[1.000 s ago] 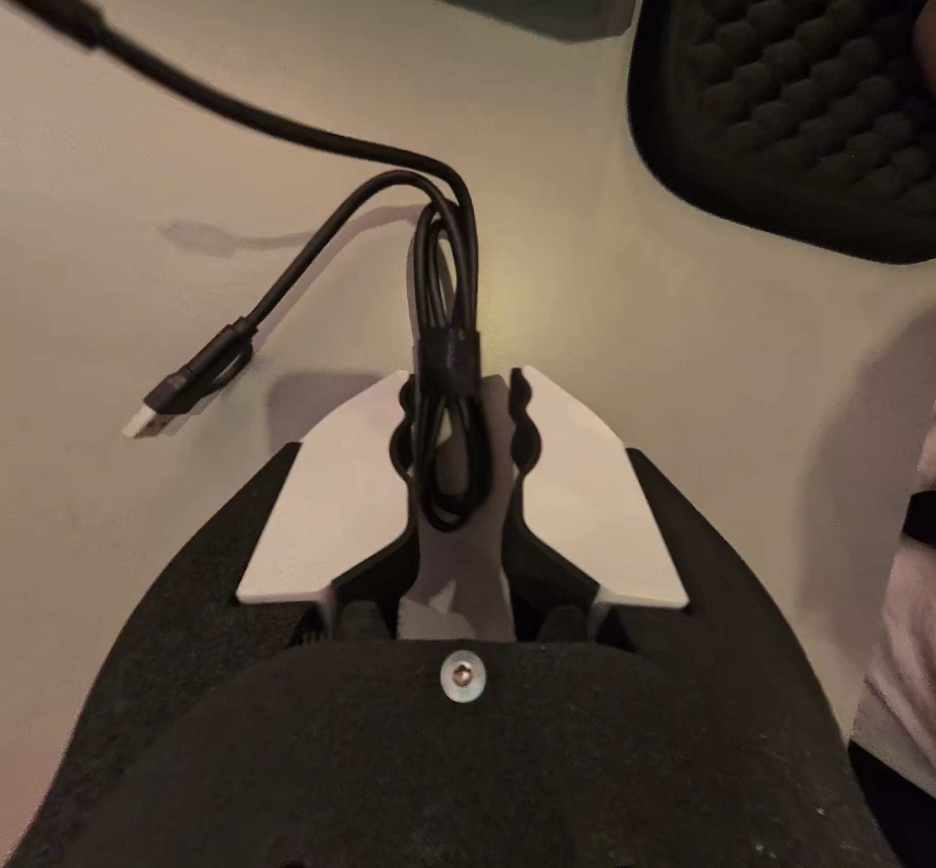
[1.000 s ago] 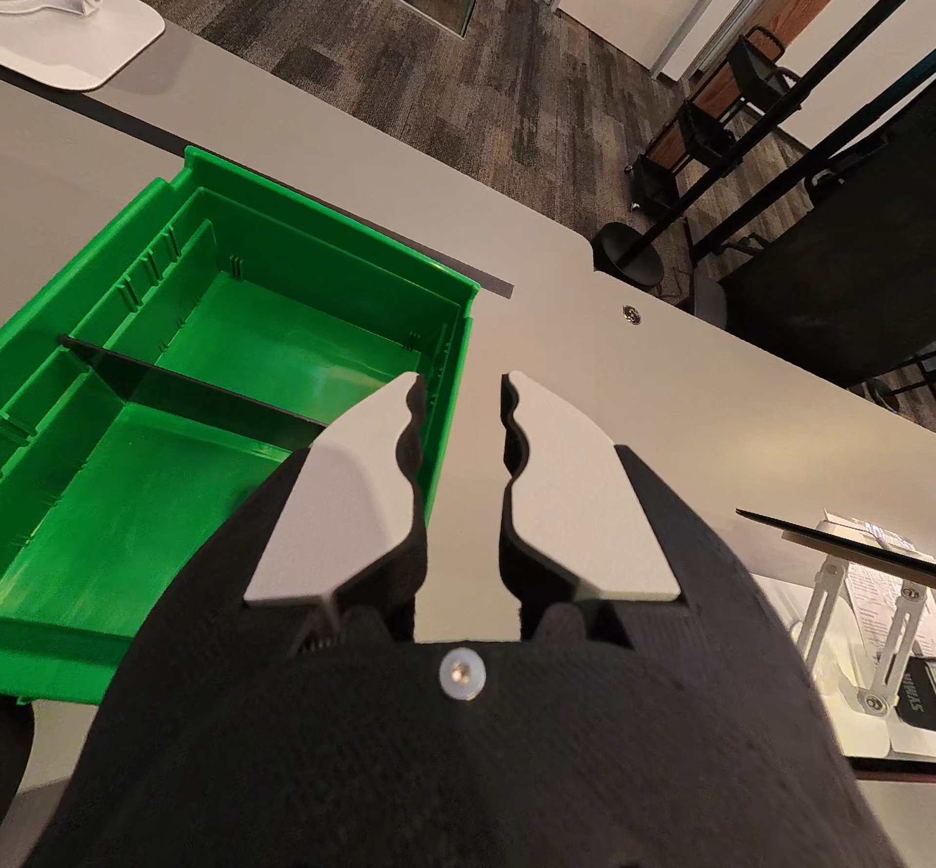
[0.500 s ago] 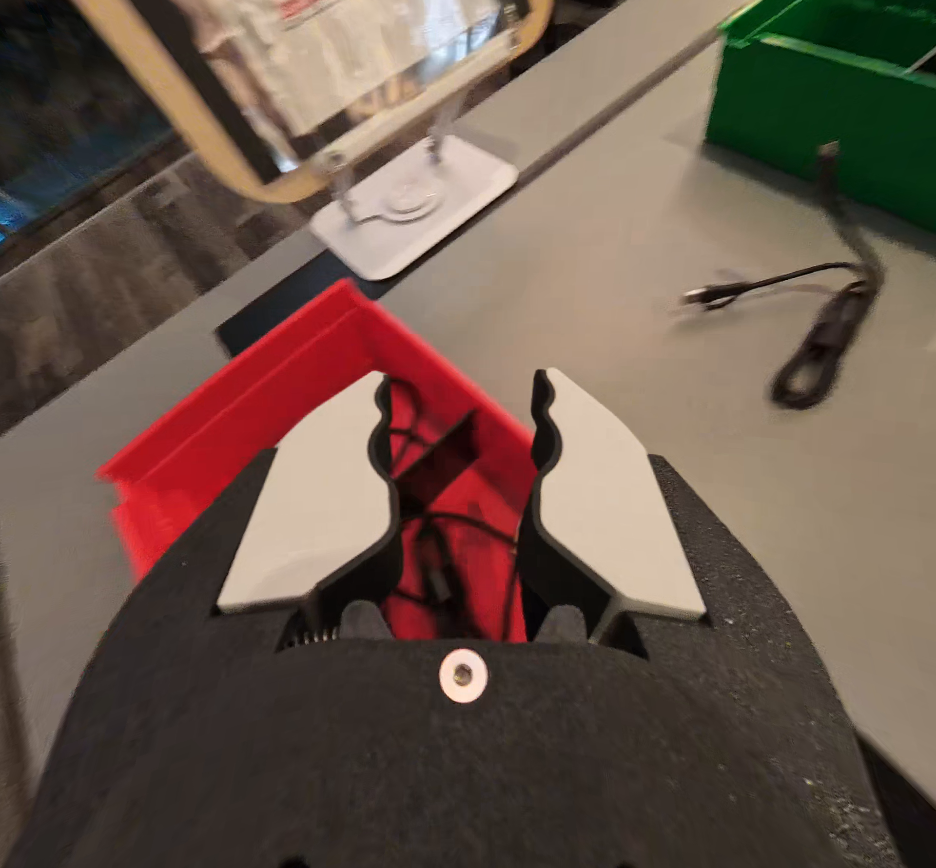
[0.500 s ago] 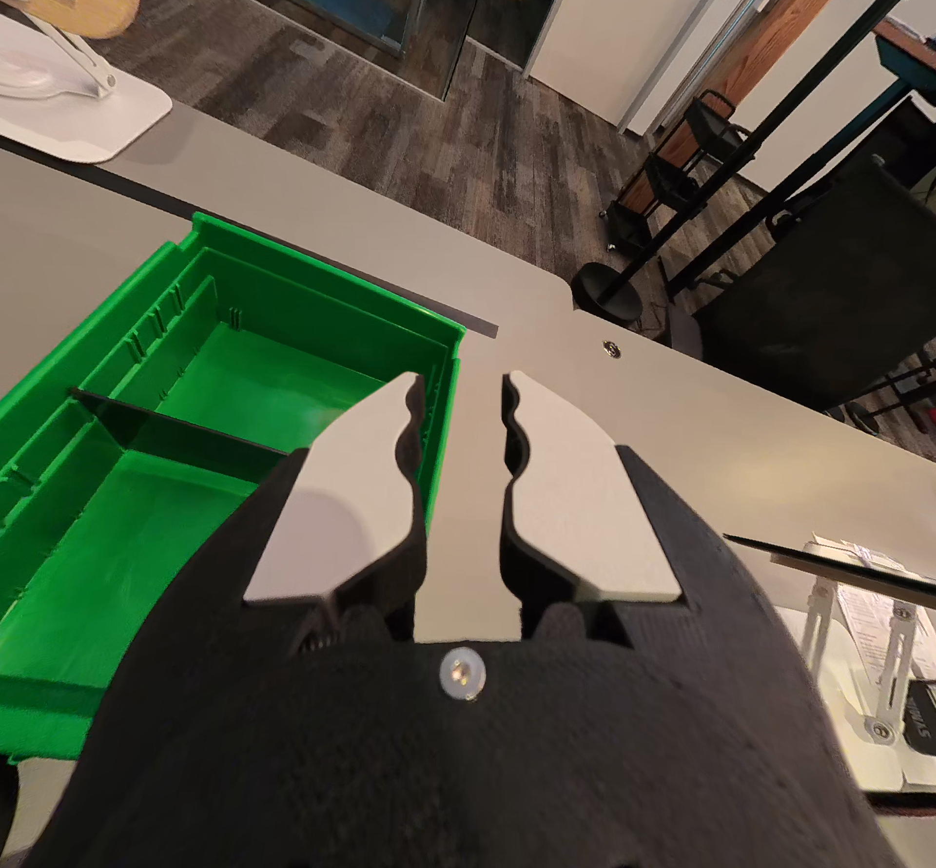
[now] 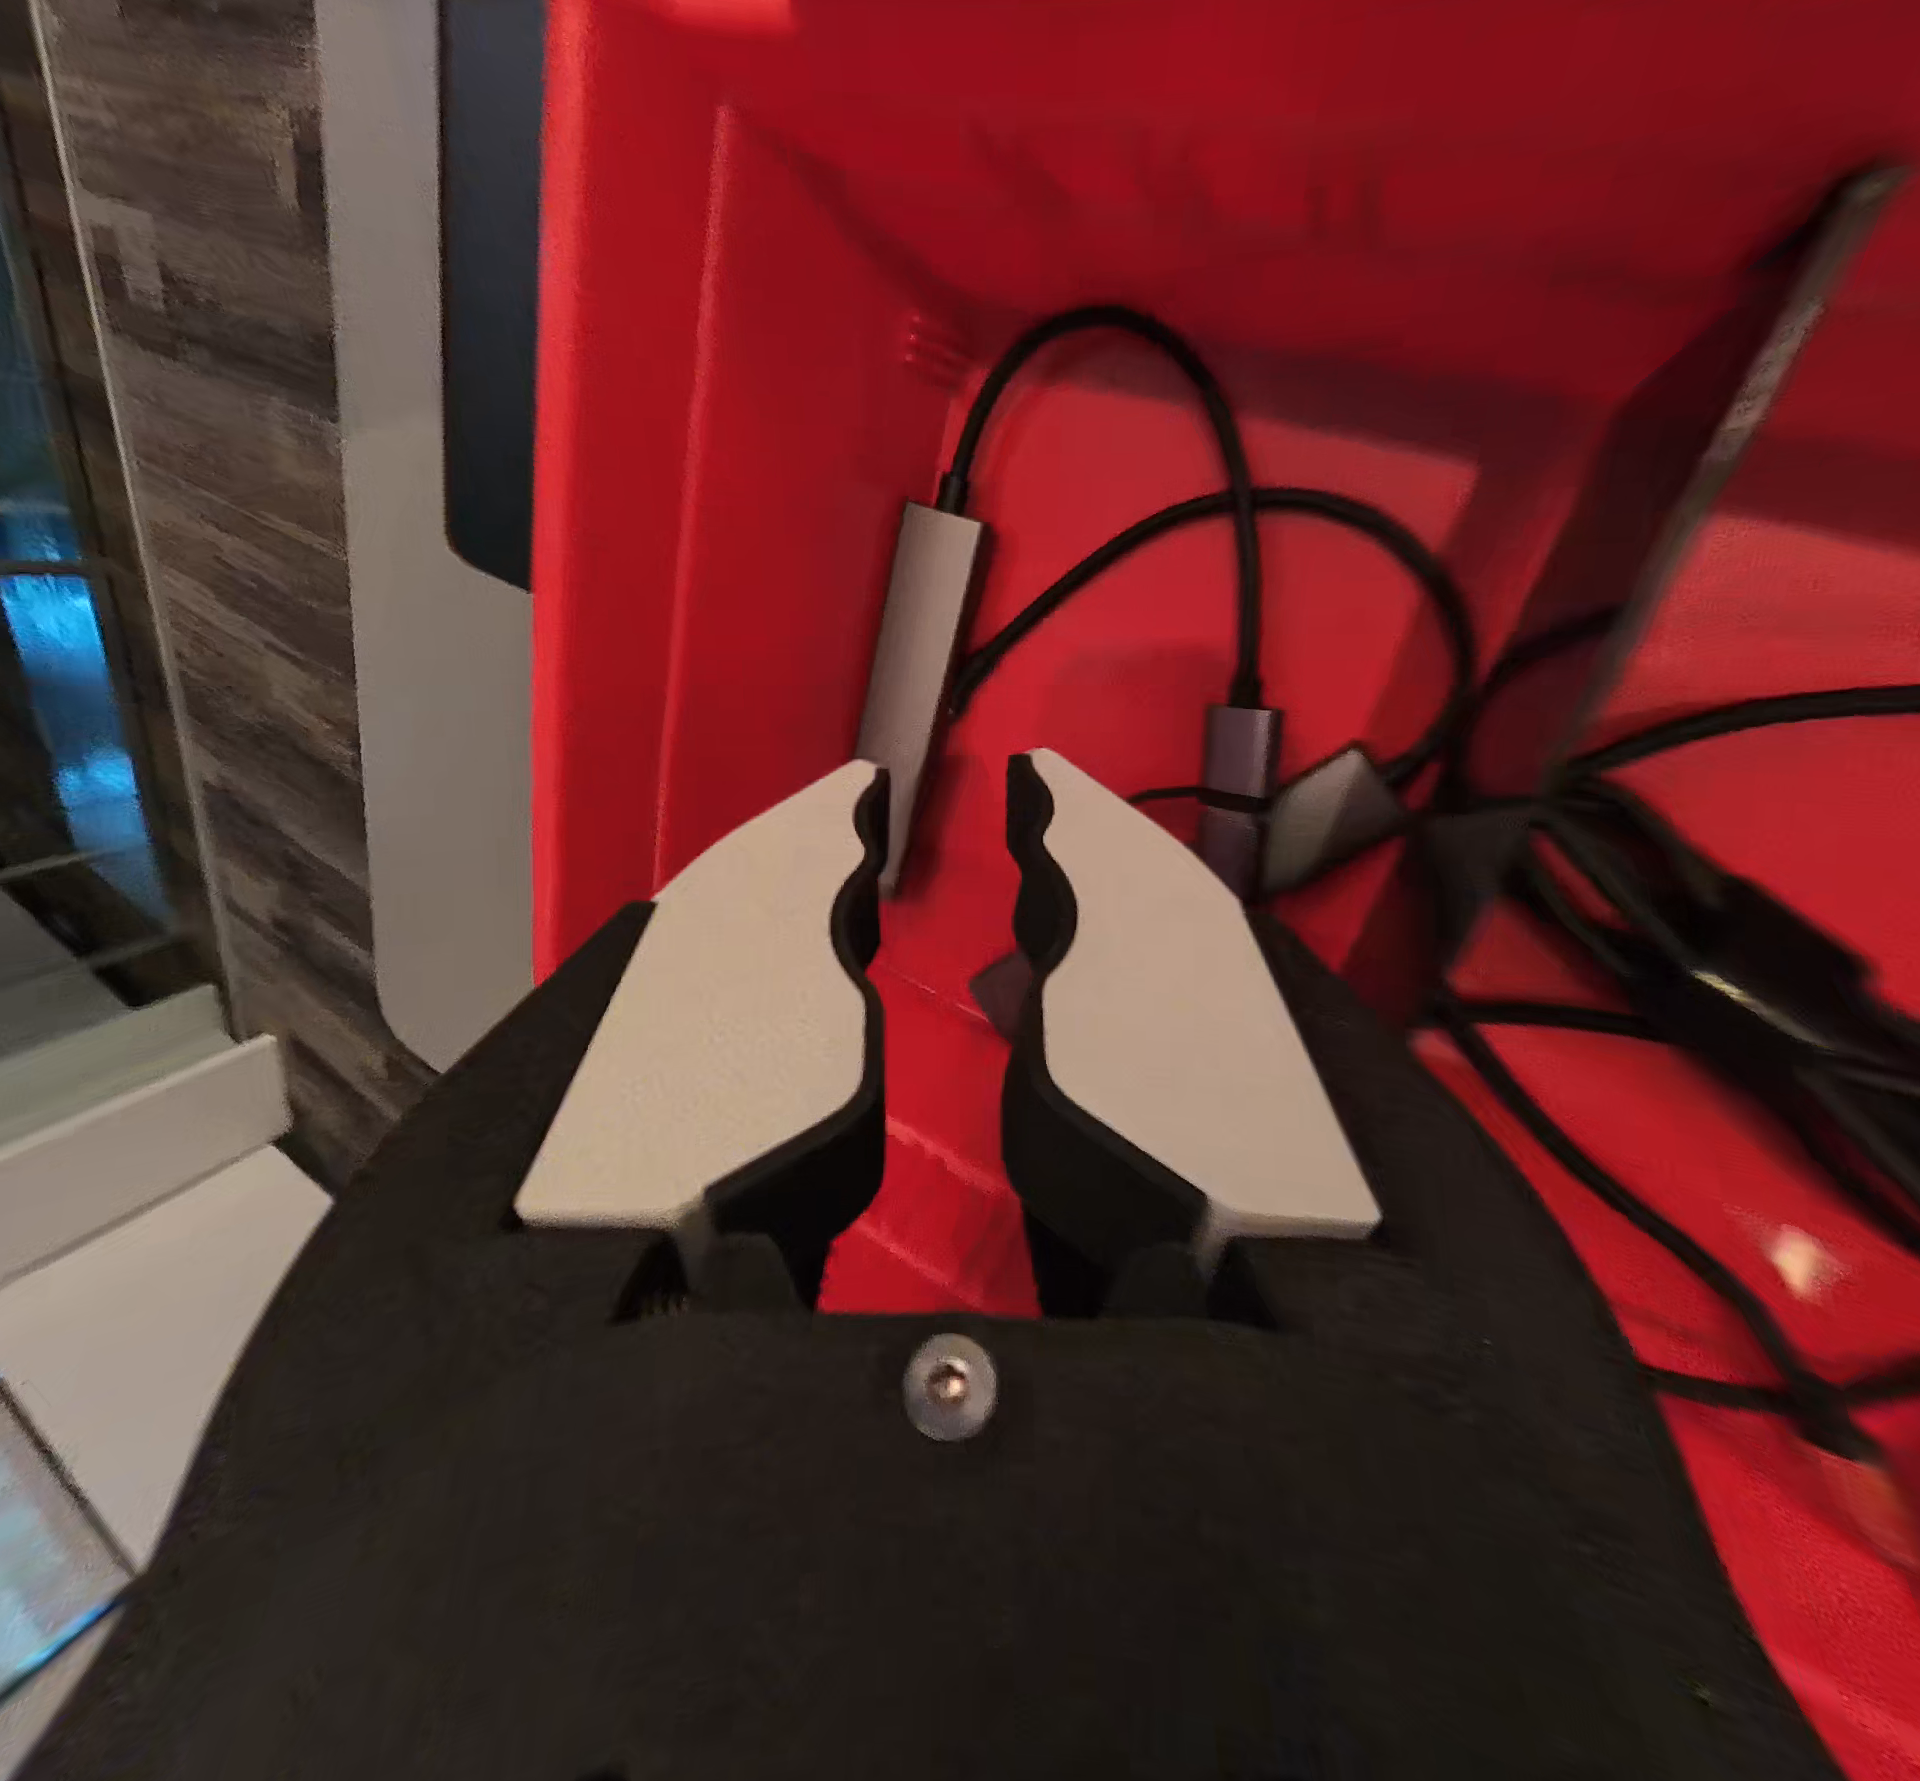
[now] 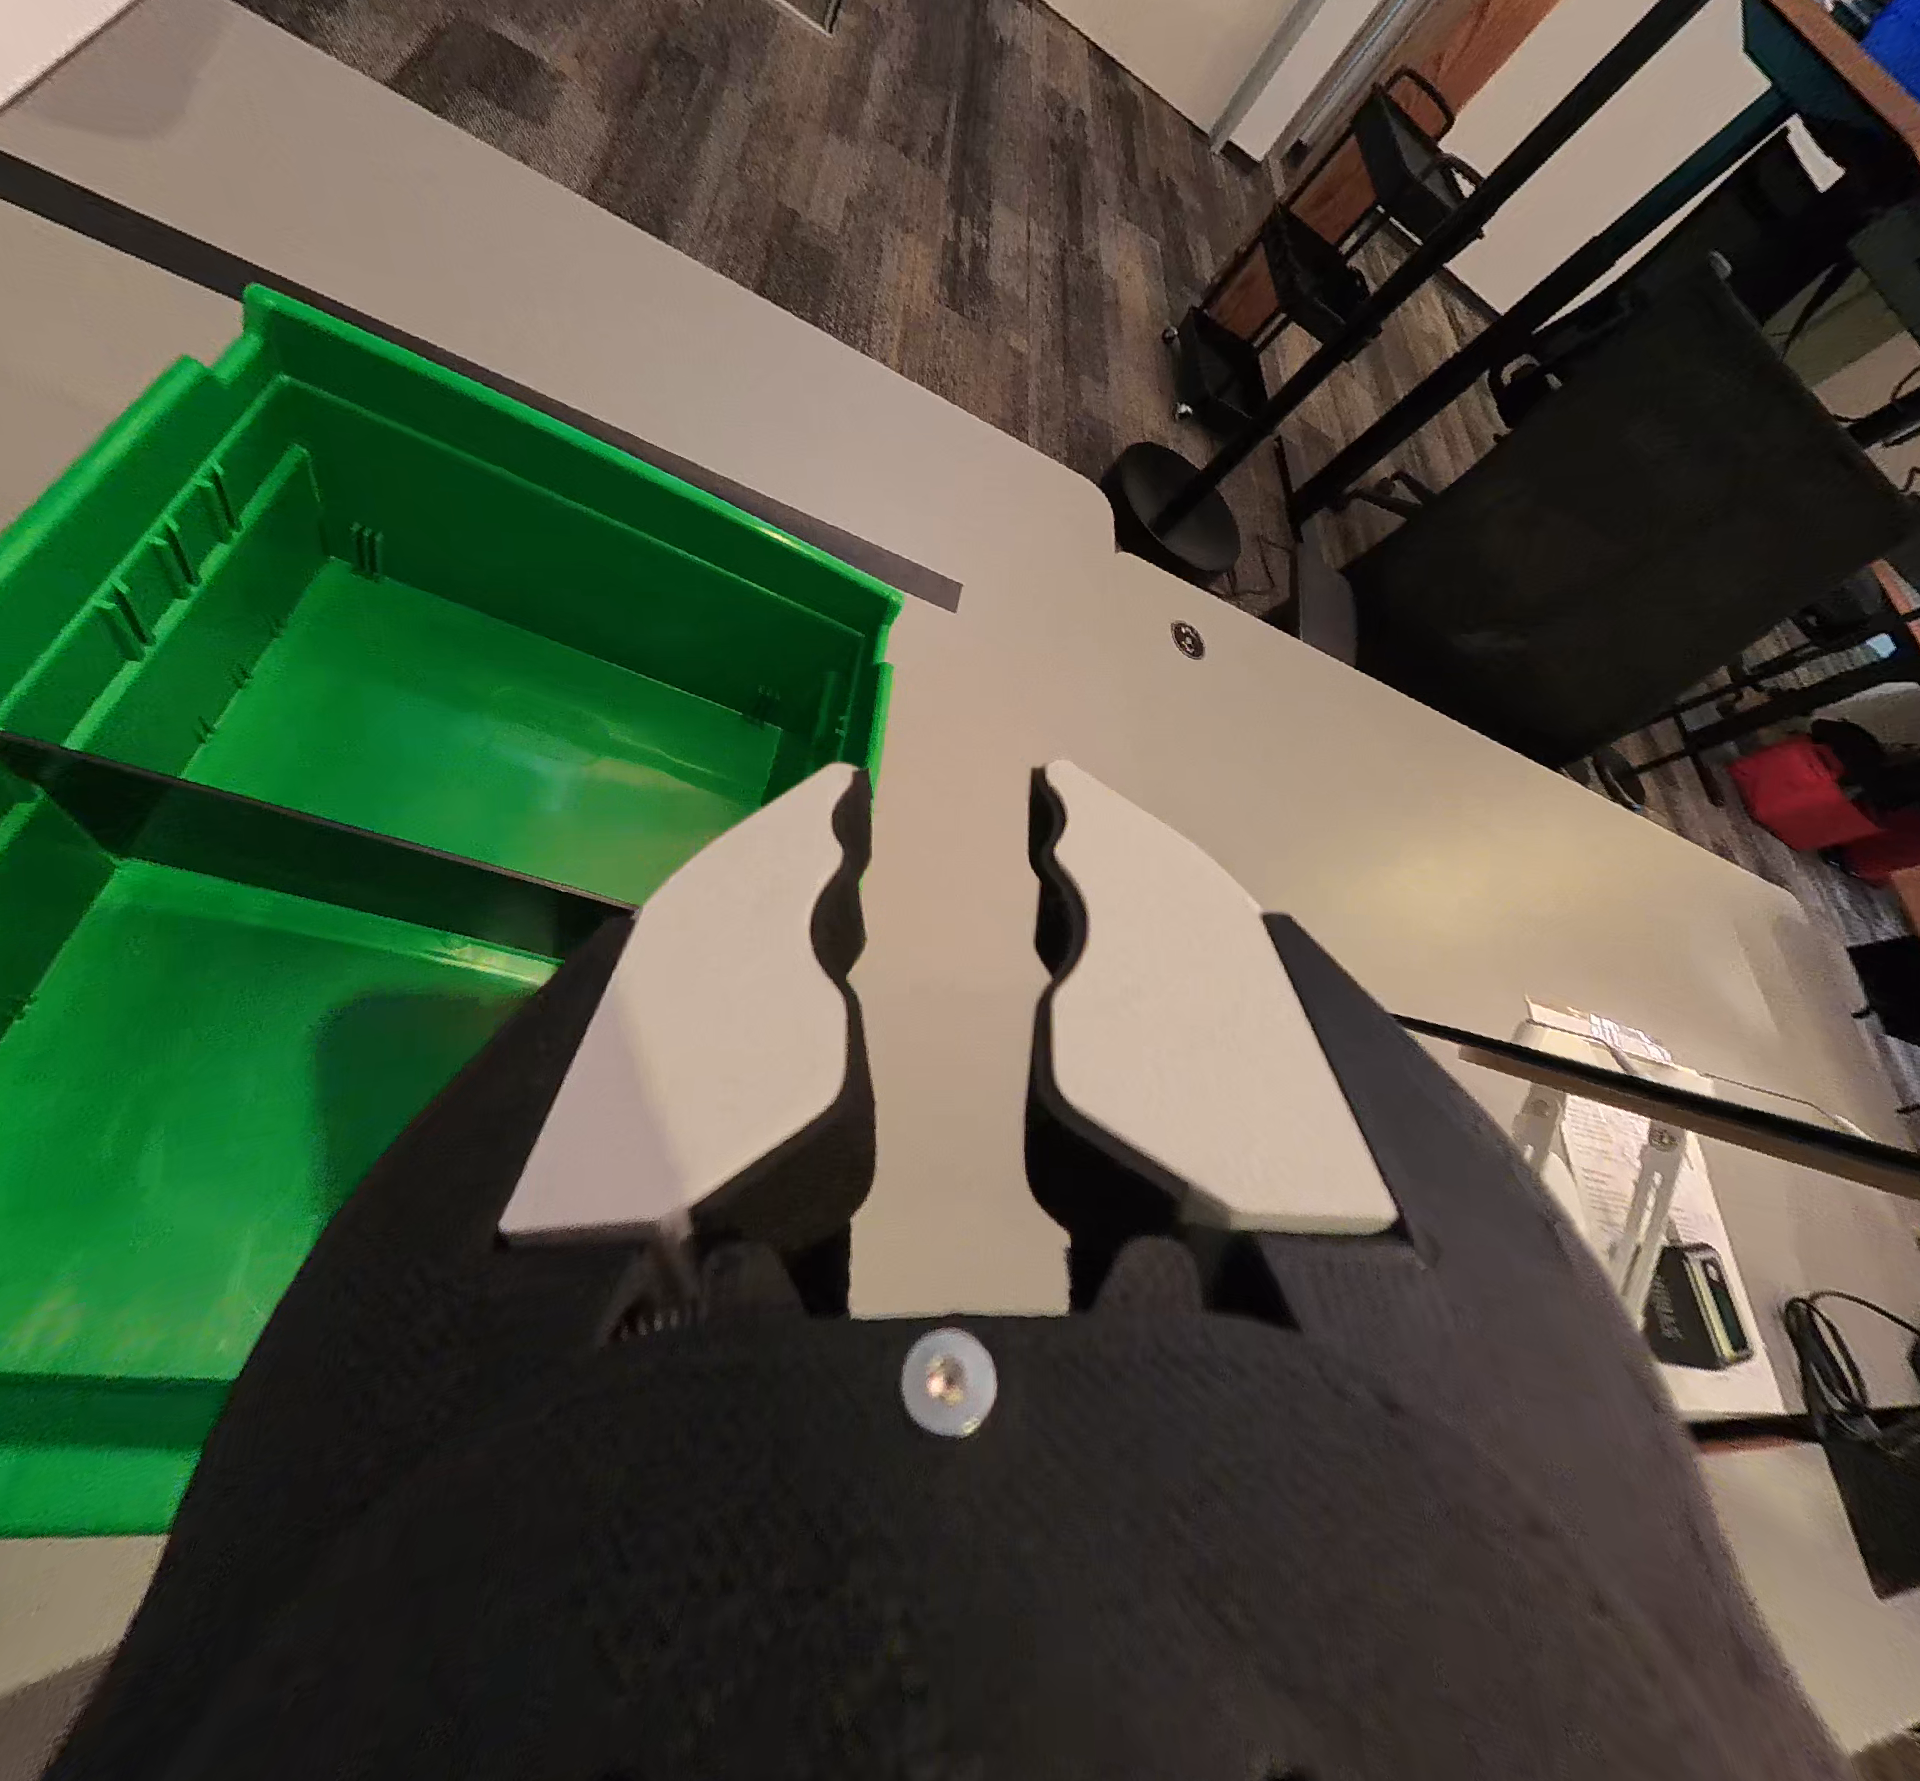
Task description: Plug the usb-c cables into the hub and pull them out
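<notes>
Grey table [image 6: 1039,443] over carpet, left gripper [image 5: 945,781] parted and empty above red bin [image 5: 1247,69], grey hub [image 5: 920,640] leaning on the bin's left wall, black cables [image 5: 1351,526] tangled beside, right gripper [image 6: 948,786] parted, empty, beside green bin [image 6: 499,703].

The left wrist view looks down, very close, into the red bin [image 5: 1195,69] full of black cables [image 5: 1236,505]. The right wrist view sits higher, looking across the grey table [image 6: 1299,796], the green bin [image 6: 468,692] and the floor. Both views share nothing.
</notes>
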